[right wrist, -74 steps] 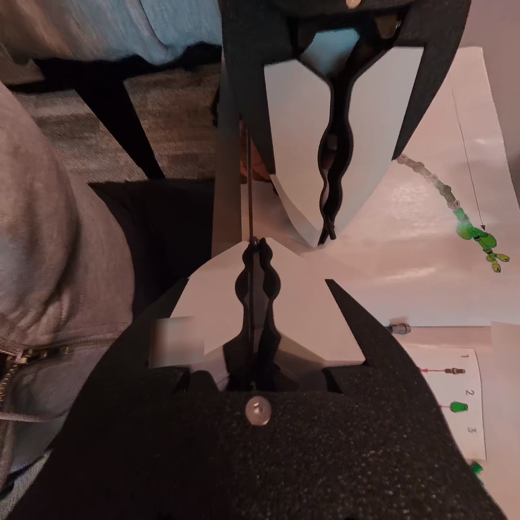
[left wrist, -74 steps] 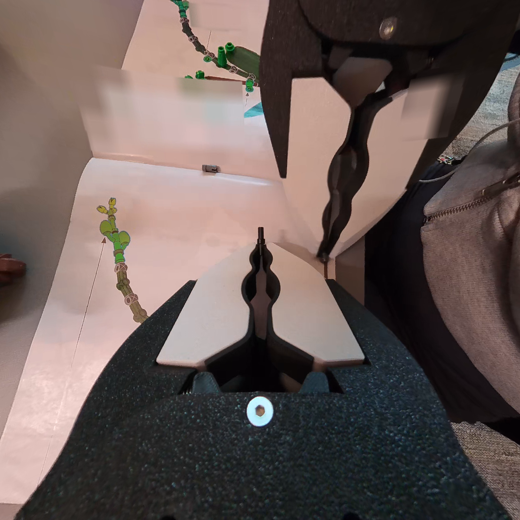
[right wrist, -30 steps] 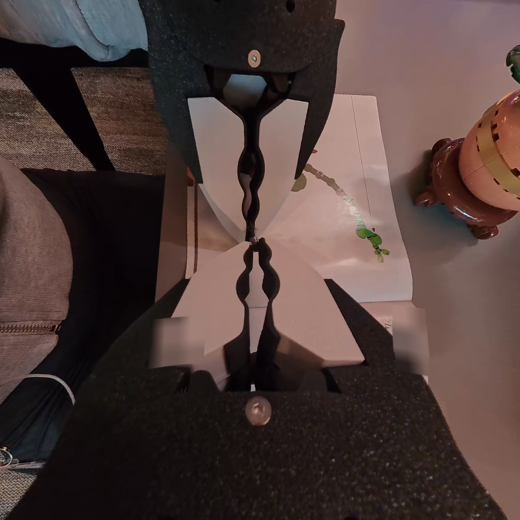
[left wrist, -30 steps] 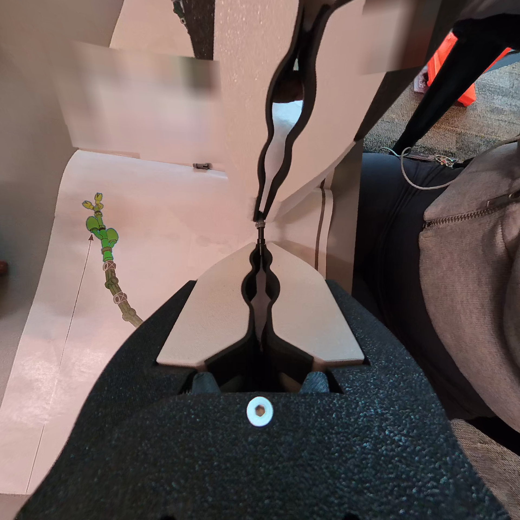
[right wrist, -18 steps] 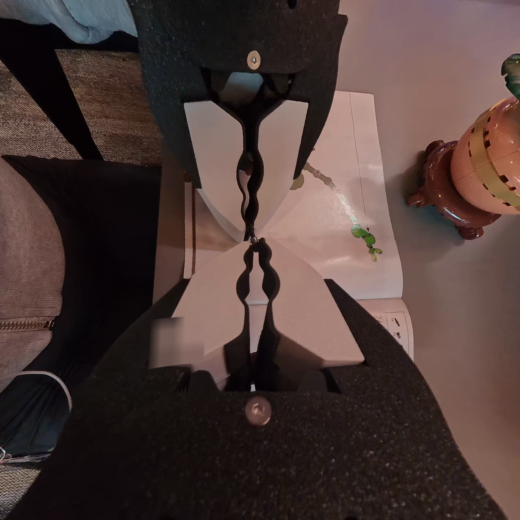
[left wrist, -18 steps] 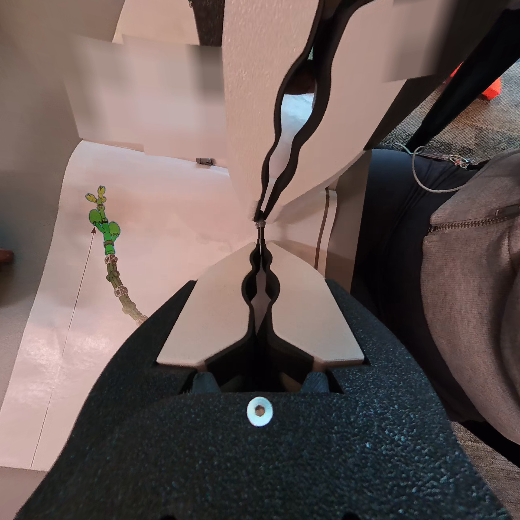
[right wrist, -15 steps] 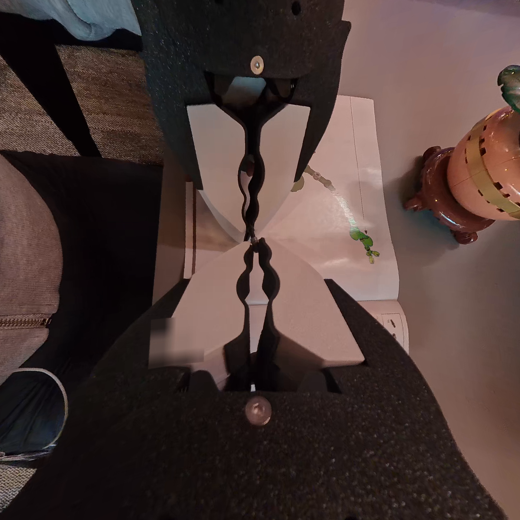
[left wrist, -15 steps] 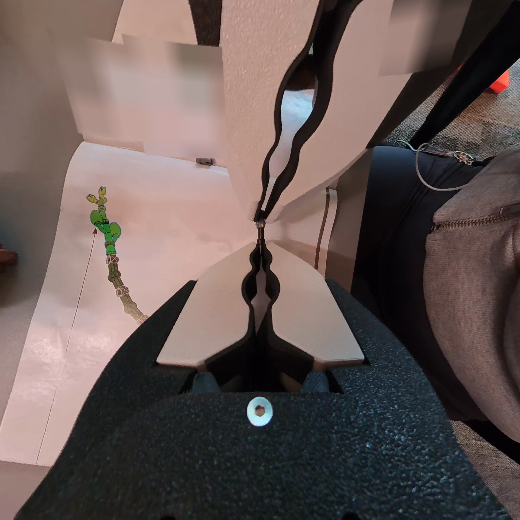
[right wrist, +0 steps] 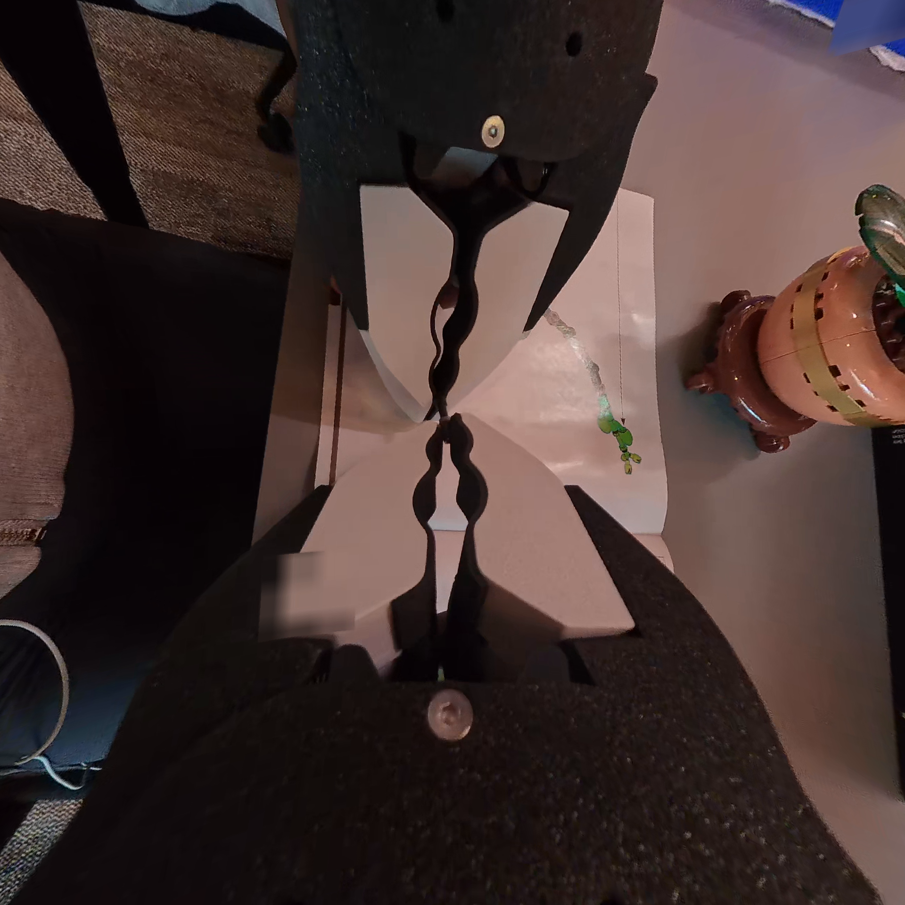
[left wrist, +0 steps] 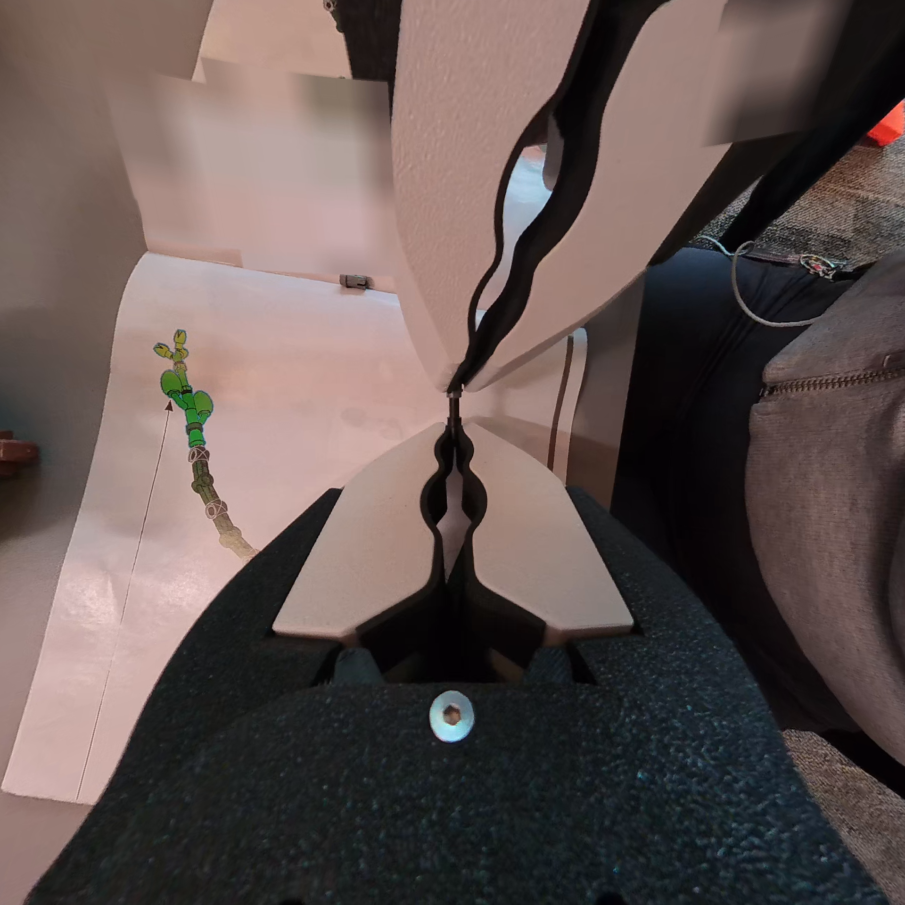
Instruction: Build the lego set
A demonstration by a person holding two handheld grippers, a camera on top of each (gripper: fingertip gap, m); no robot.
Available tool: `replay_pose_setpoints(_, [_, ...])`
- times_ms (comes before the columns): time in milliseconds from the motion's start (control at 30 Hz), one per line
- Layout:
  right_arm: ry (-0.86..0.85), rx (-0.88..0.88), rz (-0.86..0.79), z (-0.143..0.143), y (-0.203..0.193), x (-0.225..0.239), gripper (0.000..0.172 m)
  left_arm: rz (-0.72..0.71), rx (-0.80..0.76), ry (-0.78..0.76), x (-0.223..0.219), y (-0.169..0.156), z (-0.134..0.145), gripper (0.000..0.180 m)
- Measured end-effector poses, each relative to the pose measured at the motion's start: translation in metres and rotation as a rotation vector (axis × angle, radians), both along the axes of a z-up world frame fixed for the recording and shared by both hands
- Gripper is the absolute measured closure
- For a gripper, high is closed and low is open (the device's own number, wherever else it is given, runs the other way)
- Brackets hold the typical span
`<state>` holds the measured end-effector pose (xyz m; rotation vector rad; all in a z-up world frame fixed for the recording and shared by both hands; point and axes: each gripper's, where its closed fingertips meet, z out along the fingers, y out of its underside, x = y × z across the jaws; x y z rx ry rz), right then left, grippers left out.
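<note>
My left gripper (left wrist: 453, 430) is shut on a small black pin (left wrist: 454, 410) that sticks out ahead of its tips. My right gripper (left wrist: 458, 387) comes down from above and meets it tip to tip. It is shut on a small dark piece with a pale ring (left wrist: 454, 392) that sits on the pin's far end. In the right wrist view my right gripper (right wrist: 446, 432) and the left gripper (right wrist: 440, 412) touch at the same joint (right wrist: 443, 421). Both are held above an open instruction booklet (left wrist: 294, 392).
The booklet page shows a drawn green plant stem (left wrist: 188, 401). A small grey part (left wrist: 355, 280) lies at the booklet's fold. A brown and pink vase model (right wrist: 808, 372) stands right of the booklet, a dark box (right wrist: 889, 538) beside it. A person's grey jacket (left wrist: 832, 489) is close. The tips of both grippers are at nearly the same place. It is some 9 cm from my right tips to the drawn green plant stem (left wrist: 188, 401).
The grippers, apart 2.5 s ago, have come tip to tip, joining the right's ringed piece to the left's pin. Over the last second they stay joined, both still shut, and draw slightly closer.
</note>
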<state>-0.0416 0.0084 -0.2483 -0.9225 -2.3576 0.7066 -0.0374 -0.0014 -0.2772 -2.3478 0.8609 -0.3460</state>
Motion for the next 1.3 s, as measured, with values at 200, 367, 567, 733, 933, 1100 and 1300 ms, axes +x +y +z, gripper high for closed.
replay_pose_setpoints(200, [-0.007, -0.024, 0.012, -0.001, -0.001, 0.001, 0.170, -0.011, 0.010, 0.017, 0.001, 0.000, 0.000, 0.180])
replay_pose_setpoints(367, [0.001, -0.117, 0.046, 0.002, -0.012, 0.001, 0.172, -0.020, 0.010, -0.011, 0.005, 0.000, 0.001, 0.180])
replay_pose_setpoints(567, [0.027, -0.126, -0.067, 0.011, 0.019, 0.006, 0.168, 0.066, 0.009, 0.040, -0.024, 0.002, 0.001, 0.180])
replay_pose_setpoints(733, [-0.061, -0.300, -0.066, 0.001, 0.013, 0.014, 0.150, 0.078, 0.005, 0.021, -0.025, 0.003, 0.002, 0.180])
replay_pose_setpoints(933, [-0.139, -0.345, -0.130, -0.016, -0.025, 0.001, 0.154, 0.088, -0.005, -0.026, -0.022, 0.004, 0.002, 0.180])
replay_pose_setpoints(1100, [-0.156, -0.262, -0.189, -0.027, -0.019, -0.002, 0.153, 0.093, 0.002, -0.079, -0.021, 0.005, 0.002, 0.180])
replay_pose_setpoints(1300, [-0.100, -0.308, -0.344, 0.001, 0.051, 0.010, 0.156, 0.130, 0.070, -0.128, -0.032, 0.008, 0.024, 0.180])
